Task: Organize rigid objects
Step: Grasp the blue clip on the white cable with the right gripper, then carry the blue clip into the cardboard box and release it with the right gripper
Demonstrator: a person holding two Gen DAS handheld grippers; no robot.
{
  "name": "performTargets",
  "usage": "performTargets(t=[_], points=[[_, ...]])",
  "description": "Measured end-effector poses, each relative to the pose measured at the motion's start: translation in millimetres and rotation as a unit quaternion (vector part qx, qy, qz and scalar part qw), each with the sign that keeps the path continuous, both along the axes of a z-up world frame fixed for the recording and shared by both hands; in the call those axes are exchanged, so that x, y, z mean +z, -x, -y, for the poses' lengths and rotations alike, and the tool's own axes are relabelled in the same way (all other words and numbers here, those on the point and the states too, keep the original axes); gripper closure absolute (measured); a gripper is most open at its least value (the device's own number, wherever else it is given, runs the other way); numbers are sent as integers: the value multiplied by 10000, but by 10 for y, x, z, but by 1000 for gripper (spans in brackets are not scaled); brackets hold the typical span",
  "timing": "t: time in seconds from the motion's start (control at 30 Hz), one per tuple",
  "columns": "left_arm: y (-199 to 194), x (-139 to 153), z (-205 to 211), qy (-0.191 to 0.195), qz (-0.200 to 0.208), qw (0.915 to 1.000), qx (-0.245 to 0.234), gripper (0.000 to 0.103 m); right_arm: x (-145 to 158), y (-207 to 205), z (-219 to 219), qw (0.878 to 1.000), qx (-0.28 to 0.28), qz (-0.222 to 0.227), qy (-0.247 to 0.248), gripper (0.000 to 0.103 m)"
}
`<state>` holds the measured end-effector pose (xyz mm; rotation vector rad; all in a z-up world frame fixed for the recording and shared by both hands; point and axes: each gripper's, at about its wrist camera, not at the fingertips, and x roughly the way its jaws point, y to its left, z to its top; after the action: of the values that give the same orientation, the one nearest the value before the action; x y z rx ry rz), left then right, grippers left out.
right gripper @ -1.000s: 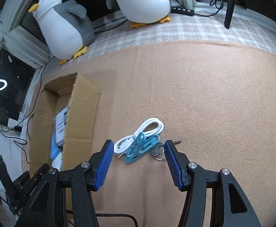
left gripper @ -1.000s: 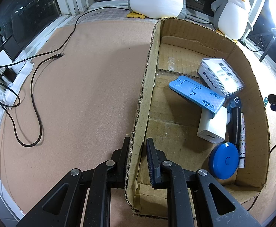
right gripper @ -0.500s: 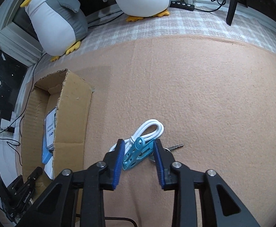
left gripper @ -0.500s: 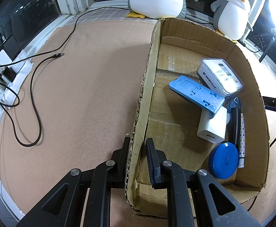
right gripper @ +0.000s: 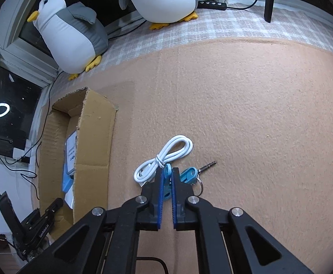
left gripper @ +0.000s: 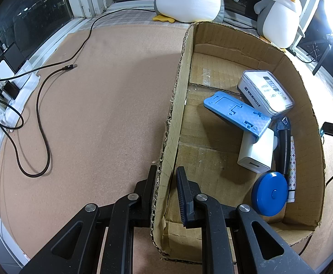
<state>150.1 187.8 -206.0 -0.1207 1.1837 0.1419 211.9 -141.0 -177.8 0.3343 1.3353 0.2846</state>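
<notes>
Clamping a teal plastic clothespin (right gripper: 167, 171) on tan felt, the right gripper (right gripper: 166, 178) closes; the left gripper (left gripper: 166, 178) pinches the cardboard box wall (left gripper: 175, 105).

Two black hand-held grippers with blue-lined fingers

The left gripper (left gripper: 165, 178) has matte black linkage arms with triangular cut-outs, joined by round silver screws; its right finger carries a ribbed dark-blue pad on the inner face. The right gripper (right gripper: 166, 178) is built the same way: black angular arms, four silver screw heads, and bright blue ridged pads (right gripper: 159, 202) lining the inner faces of both fingers.
</notes>
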Motion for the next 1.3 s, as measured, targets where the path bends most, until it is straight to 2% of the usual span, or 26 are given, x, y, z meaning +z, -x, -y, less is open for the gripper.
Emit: performTargets(t=[0.27, 0.43, 0.63, 0.77, 1.07, 1.3], points=[[2, -1, 2, 4, 3, 10000, 1, 86, 74, 52, 4, 9999, 29, 76, -120, 99], [2, -1, 2, 3, 4, 10000, 3, 86, 301, 103, -139, 9989, 238, 321, -225, 99], [1, -2, 8, 5, 5, 10000, 2, 86, 639, 182, -518, 9941, 730, 639, -495, 99], [1, -2, 6, 3, 5, 10000, 4, 86, 753, 240, -864, 9884, 1180, 724, -618, 99], [-7, -3, 17, 15, 8, 10000, 7, 86, 638, 397, -1516, 9771, 1893, 519, -821, 99], [-7, -4, 16, 17, 8, 10000, 6, 86, 479, 519, -1724, 9726, 2162, 362, -771, 99]])
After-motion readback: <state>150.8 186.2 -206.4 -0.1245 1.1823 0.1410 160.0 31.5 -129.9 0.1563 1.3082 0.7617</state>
